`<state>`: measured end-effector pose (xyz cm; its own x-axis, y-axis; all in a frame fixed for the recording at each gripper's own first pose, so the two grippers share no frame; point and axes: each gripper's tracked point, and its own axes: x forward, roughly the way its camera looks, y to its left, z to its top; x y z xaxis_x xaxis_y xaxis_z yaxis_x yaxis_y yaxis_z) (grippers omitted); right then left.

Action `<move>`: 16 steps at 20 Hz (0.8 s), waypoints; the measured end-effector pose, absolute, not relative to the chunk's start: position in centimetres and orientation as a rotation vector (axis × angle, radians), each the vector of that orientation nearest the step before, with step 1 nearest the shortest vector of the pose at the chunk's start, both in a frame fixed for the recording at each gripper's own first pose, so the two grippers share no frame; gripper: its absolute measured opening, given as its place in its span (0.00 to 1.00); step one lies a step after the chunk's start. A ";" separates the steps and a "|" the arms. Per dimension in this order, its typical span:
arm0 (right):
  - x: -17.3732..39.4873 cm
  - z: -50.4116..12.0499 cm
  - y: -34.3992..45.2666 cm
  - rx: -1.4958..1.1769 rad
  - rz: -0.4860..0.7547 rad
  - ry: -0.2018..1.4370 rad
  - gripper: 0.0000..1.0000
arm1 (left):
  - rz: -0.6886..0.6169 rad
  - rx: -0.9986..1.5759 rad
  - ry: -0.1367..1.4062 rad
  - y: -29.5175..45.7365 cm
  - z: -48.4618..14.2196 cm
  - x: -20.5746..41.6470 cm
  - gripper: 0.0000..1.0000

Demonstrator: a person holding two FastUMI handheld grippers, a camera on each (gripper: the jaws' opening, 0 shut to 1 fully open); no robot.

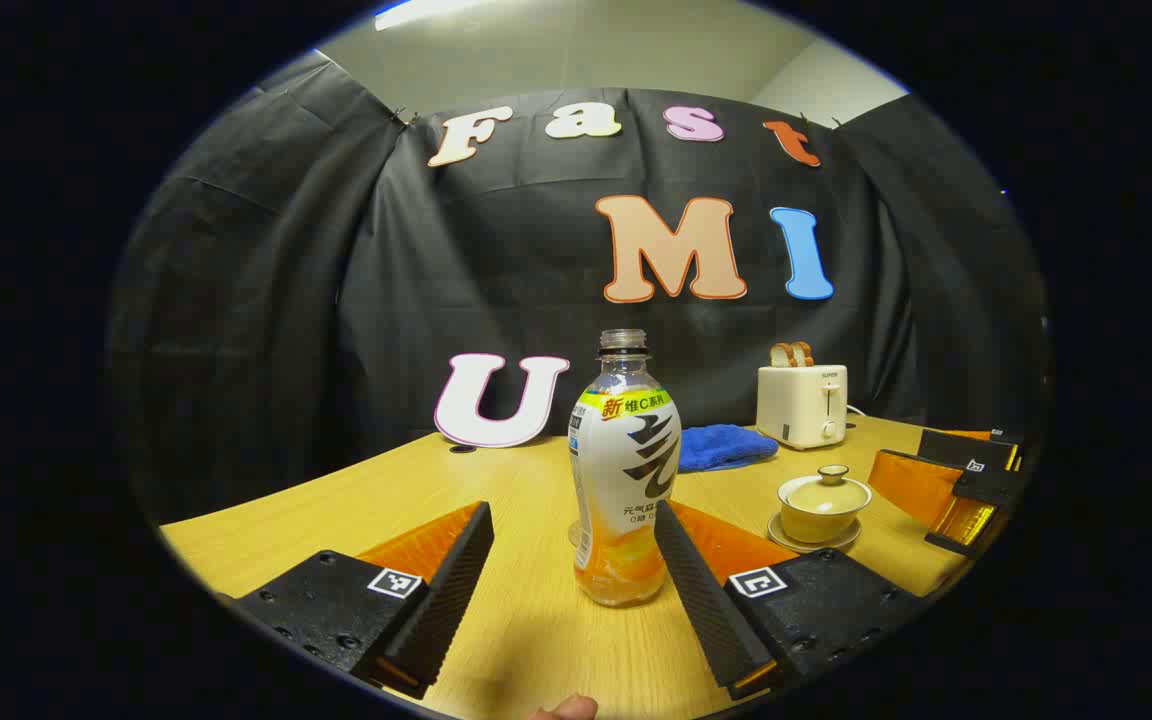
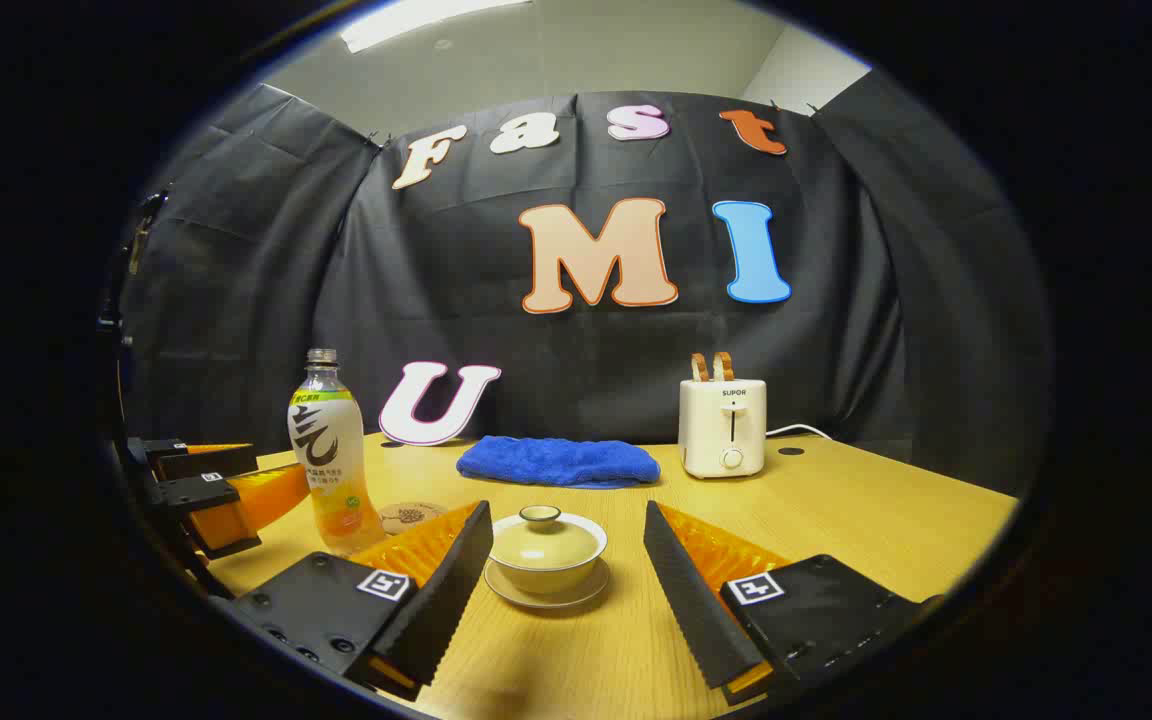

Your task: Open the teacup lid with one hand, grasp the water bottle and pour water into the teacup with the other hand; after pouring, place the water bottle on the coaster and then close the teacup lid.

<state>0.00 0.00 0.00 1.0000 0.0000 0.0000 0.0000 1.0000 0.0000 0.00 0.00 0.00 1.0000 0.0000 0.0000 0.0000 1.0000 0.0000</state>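
Observation:
An uncapped water bottle (image 1: 624, 470) with a white label and orange liquid at its base stands upright on the wooden table. My left gripper (image 1: 576, 580) is open, its fingers flanking the bottle's lower half without pressing it. The yellow teacup (image 2: 547, 550), lid on, rests on its saucer directly ahead of my right gripper (image 2: 566, 590), which is open with the cup just beyond its fingertips. In the left gripper view the teacup (image 1: 823, 505) sits to the right. The bottle (image 2: 333, 455) and the left gripper (image 2: 211, 490) appear at the left of the right gripper view, with a round coaster (image 2: 412, 516) beside the bottle.
A blue cloth (image 2: 558, 462) lies at the back of the table (image 2: 866, 520), and a cream toaster (image 2: 723, 426) holding two slices stands to its right. The right gripper (image 1: 966, 480) shows at the right edge of the left gripper view. A fingertip (image 1: 561, 708) shows at the bottom.

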 end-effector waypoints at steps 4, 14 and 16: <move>0.0 0.0 0.1 0.000 0.003 0.002 0.94 | -0.001 0.000 -0.001 0.1 0.0 0.1 0.95; 0.0 0.0 0.2 0.001 0.009 0.002 0.98 | -0.001 -0.001 -0.001 0.1 -0.1 0.1 0.95; 0.0 0.0 0.3 0.001 0.009 0.003 0.98 | -0.001 0.000 -0.001 0.1 -0.1 0.1 0.95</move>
